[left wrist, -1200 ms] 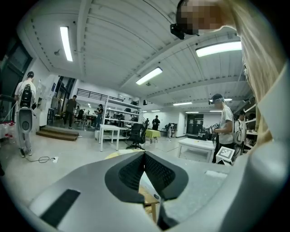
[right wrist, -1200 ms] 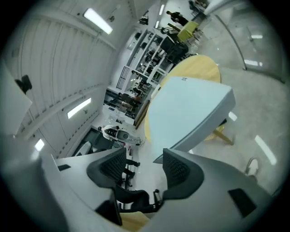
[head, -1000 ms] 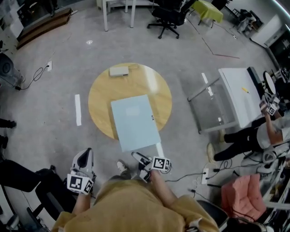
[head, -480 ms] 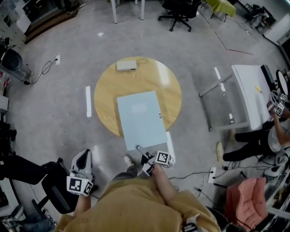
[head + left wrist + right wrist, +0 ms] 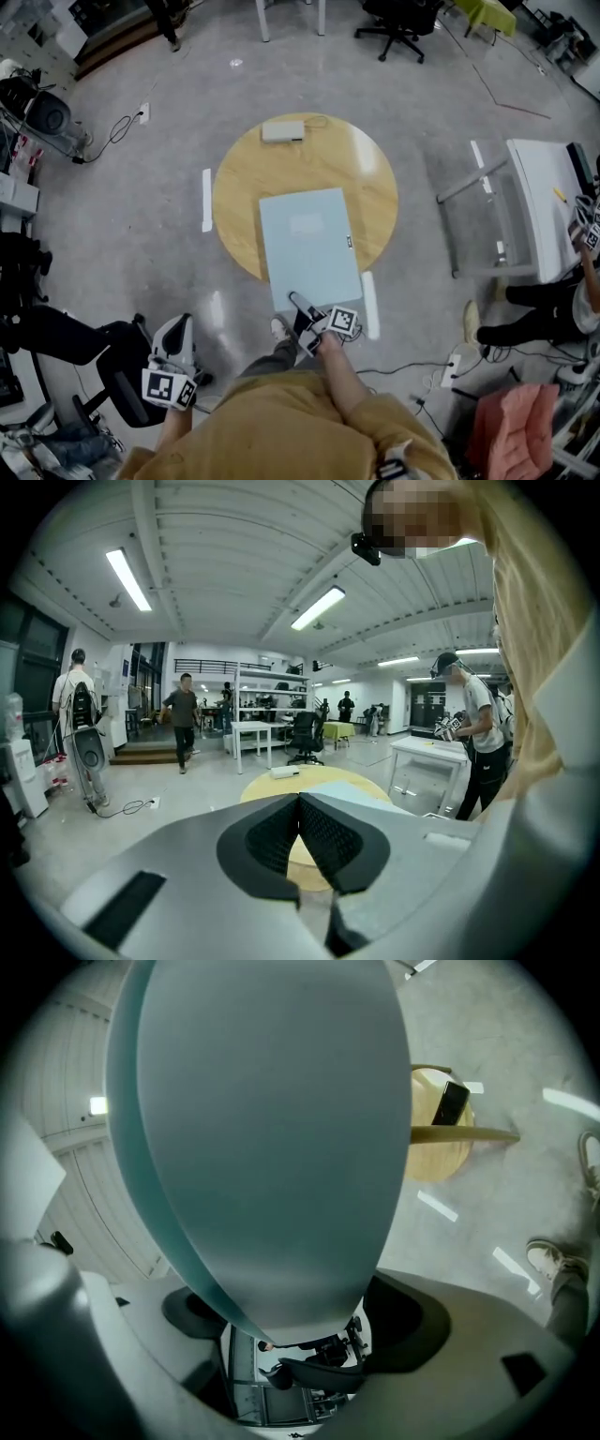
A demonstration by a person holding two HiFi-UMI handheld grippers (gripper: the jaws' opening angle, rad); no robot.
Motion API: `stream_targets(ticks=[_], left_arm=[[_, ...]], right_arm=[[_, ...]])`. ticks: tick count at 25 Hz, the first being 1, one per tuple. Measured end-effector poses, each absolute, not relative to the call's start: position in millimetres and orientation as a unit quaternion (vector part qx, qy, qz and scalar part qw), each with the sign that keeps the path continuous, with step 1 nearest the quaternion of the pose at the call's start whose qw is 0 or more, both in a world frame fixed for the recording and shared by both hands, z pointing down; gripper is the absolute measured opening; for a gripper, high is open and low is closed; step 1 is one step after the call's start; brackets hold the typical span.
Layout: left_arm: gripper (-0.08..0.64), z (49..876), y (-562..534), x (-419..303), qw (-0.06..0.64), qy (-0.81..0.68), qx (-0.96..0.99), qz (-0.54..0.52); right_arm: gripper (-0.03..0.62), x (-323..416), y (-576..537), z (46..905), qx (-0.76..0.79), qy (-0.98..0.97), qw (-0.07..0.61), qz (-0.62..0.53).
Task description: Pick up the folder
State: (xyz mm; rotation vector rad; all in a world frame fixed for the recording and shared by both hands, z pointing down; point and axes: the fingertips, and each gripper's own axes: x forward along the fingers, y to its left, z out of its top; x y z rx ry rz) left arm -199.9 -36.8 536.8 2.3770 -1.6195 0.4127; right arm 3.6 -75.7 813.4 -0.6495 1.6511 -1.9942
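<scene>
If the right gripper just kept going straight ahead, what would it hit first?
The folder. Its near edge, overhanging the table, lies between the right gripper's open jaws, so it would probably slide further along the folder until that edge meets the base of the jaws.

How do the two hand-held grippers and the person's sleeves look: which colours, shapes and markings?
The left gripper and the right gripper both have light grey moulded bodies, with dark textured pads on the fingers. Each carries a white cube with black square markers. The person wears a mustard-yellow top that leaves the forearms bare.
</scene>
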Motion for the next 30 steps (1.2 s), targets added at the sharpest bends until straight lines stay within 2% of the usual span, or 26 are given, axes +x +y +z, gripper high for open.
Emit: stream_targets(ticks=[5,7,10,23,30], left_arm=[[0.003,536,-32,-198,0.122,-0.565,0.804,0.140],[0.003,537,-31,-197,0.122,-0.567,0.803,0.137],[0.003,536,-28,-199,0.123,-0.571,0.800,0.135],[0.003,532,-20,-203,0.124,-0.582,0.794,0.126],[0.003,532,-16,-205,0.121,-0.585,0.792,0.123]], right_arm=[[0.379,-1,-78,809,-0.220,0.606,0.230,-0.729],[0.335,-1,-79,811,-0.230,0.605,0.226,-0.728],[0.313,1,-79,812,-0.244,0.609,0.219,-0.723],[0.278,17,-84,791,-0.261,0.656,0.204,-0.678],[0.272,12,-90,774,-0.237,0.672,0.230,-0.663]])
